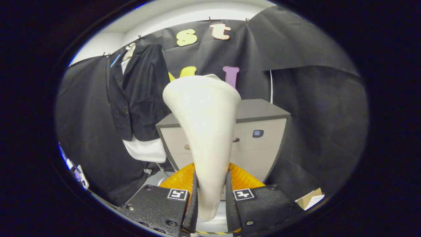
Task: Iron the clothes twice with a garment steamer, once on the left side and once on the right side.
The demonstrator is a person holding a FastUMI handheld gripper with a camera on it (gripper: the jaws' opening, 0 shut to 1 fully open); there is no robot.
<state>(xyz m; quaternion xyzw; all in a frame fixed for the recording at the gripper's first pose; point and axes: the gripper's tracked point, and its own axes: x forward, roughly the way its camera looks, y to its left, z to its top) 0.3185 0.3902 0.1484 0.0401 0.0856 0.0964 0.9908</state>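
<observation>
Smooth cream garment steamer (pixel 204 131), flared at the head, tapering to a handle clamped between both fingers of gripper (pixel 210 200). Beyond, left: dark jacket (pixel 138 95) over white garment, hanging. Behind: matte grey-topped cabinet (pixel 260 131). No legible writing.

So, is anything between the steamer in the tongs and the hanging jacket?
Nothing visible. The tongs are shut on the cream steamer; the black jacket hangs beyond it, beside the grey cabinet.
</observation>
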